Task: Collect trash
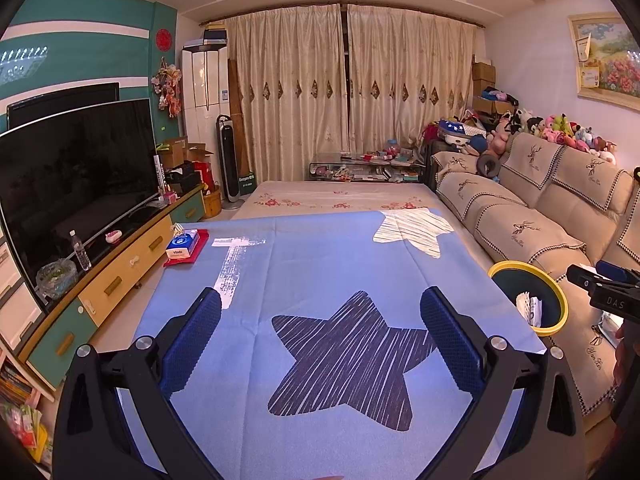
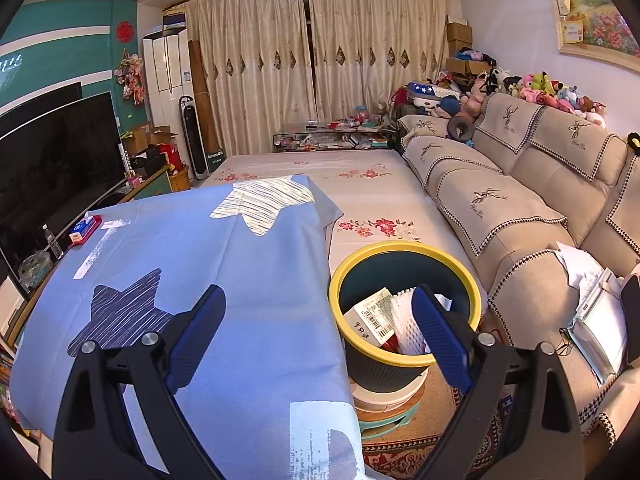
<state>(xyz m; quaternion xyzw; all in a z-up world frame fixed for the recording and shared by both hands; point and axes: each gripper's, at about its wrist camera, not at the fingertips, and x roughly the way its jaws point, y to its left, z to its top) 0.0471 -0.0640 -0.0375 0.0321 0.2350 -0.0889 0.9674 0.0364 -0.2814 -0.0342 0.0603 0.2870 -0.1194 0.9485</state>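
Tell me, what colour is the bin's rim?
Yellow rim, dark teal inside; right wrist view shows it best.

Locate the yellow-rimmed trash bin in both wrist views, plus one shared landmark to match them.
Left wrist: yellow-rimmed trash bin at the right edge, past the blue cloth's corner, partly cropped, white scrap inside.
Right wrist: same bin centre-low, between cloth and sofa, behind the right gripper, holding a barcoded box and white foam net.
Shared landmark: dark star print on the blue cloth.

Yellow-rimmed bin (image 2: 404,354) upright, holding box, apparently foam.
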